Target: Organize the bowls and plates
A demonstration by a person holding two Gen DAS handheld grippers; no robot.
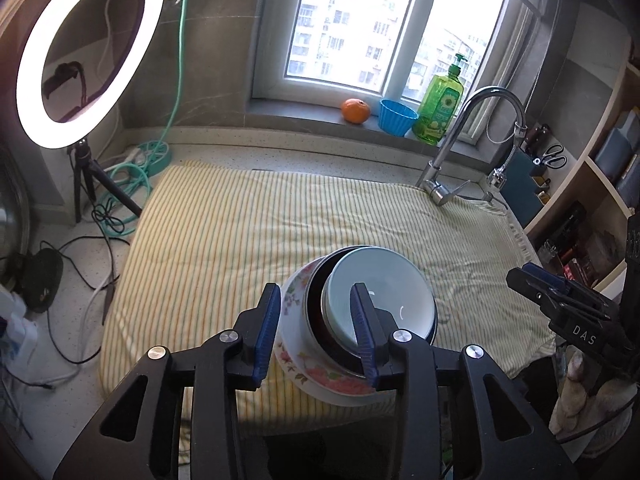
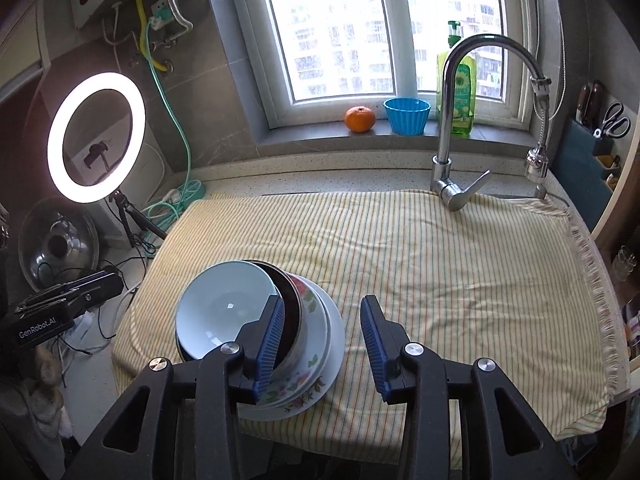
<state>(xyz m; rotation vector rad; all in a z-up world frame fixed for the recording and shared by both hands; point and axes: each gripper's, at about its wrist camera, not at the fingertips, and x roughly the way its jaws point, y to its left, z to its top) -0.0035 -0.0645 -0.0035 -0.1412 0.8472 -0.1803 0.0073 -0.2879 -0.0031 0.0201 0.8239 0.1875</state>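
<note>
Left gripper (image 1: 316,334): fingers spread apart, blue pads framing the stack of dishes from the near side; the left wrist view does not settle whether either pad touches a rim, and nothing is clamped between them.
Right gripper (image 2: 326,346): fingers parted wide and holding nothing; the left pad stands in front of the stack's right edge, the right pad over bare cloth.
Stack: a pale blue bowl (image 1: 380,298) sits tilted on top, nested in a dark bowl with a metal rim (image 2: 292,312), which rests on a floral plate (image 1: 320,376) over a white plate (image 2: 334,344).
Bowl contents: the pale blue bowl's inside shows only a small glint of light.
Location: the stack stands on the near part of a striped cloth (image 2: 440,272) spread over the surface, left of centre in the right wrist view.
Far side: a chrome faucet (image 2: 452,128) rises at the cloth's far right edge.
Windowsill: an orange (image 2: 360,119), an empty-looking blue ribbed cup (image 2: 407,116) and a green soap bottle (image 1: 440,104) line up from left to right.
Left: a lit ring light (image 1: 86,52) stands on a tripod beside coiled green cable.
</note>
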